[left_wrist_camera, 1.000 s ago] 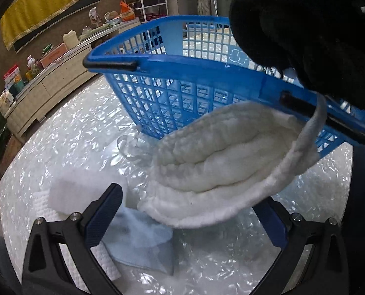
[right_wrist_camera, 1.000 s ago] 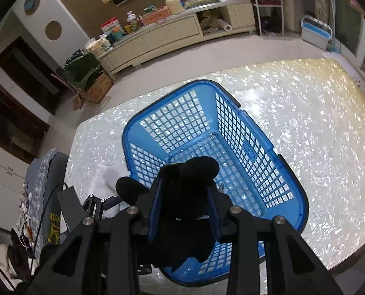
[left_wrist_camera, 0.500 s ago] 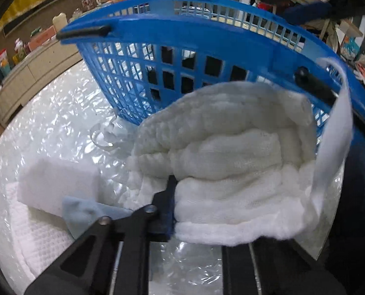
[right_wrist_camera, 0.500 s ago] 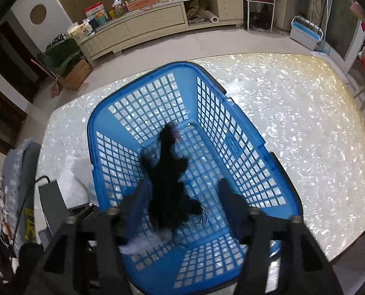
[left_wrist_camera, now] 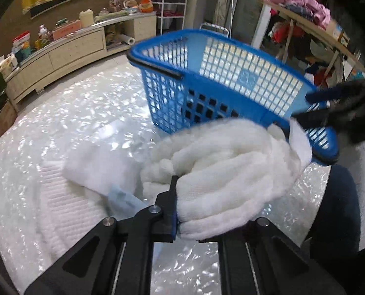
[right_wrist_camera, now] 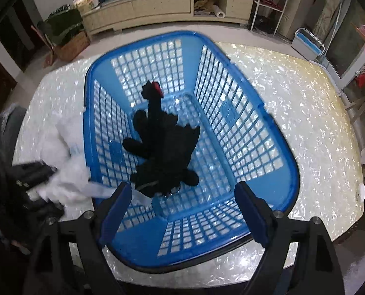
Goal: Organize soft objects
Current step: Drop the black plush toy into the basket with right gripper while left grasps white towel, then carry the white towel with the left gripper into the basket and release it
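My left gripper point(left_wrist_camera: 194, 211) is shut on a rolled white towel point(left_wrist_camera: 226, 172) and holds it a little above the table, just in front of the blue basket point(left_wrist_camera: 219, 86). Its right finger is hidden under the towel. In the right wrist view a black plush toy point(right_wrist_camera: 162, 152) lies on the floor of the blue basket point(right_wrist_camera: 276, 132). My right gripper point(right_wrist_camera: 185, 211) hangs over the basket's near end. Its jaws are opening, and the pads touch nothing. The white towel point(right_wrist_camera: 67, 172) shows blurred outside the basket's left wall.
A flat white cloth point(left_wrist_camera: 67, 196), a folded white piece point(left_wrist_camera: 96, 164) and a light blue cloth point(left_wrist_camera: 126, 199) lie on the pearly table point(right_wrist_camera: 305, 93) left of the basket. A person's dark-clad leg point(left_wrist_camera: 335, 209) is at the table's right edge. A sideboard stands far behind.
My left gripper closed on the white towel and lifted it off the table. My right gripper opened and the black plush toy dropped into the basket.
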`<state>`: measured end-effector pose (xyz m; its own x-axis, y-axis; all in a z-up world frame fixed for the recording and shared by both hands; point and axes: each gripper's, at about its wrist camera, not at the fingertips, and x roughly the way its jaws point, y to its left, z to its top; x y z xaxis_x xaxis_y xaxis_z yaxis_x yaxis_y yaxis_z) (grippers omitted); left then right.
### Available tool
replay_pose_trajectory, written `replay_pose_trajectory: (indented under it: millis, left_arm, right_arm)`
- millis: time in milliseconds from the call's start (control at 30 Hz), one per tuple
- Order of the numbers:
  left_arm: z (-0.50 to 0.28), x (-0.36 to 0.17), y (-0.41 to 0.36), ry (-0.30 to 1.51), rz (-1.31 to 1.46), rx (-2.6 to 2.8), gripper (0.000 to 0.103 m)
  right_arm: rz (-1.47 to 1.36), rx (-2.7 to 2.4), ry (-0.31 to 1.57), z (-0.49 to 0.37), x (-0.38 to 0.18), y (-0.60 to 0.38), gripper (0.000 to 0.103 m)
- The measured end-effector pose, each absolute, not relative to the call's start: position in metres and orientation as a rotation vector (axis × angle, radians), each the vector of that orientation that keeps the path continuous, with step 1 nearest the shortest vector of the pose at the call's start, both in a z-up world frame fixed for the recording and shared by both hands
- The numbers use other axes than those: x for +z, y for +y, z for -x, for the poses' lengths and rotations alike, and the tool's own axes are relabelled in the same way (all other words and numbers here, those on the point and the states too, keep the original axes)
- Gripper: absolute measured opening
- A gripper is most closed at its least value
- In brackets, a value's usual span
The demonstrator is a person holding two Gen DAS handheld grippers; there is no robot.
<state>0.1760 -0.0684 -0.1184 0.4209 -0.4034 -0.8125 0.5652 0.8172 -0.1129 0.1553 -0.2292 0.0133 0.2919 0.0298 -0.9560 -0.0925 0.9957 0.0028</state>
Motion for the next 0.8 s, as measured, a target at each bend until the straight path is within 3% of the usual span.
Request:
replay_pose_trajectory:
  millis: [800]
  left_arm:
    - [-0.144, -0.029, -0.029, 0.838, -0.111, -0.573, 0.008]
  right_arm:
    - [0.098, 0.180, 1.248, -0.138, 0.030, -0.196, 0.086]
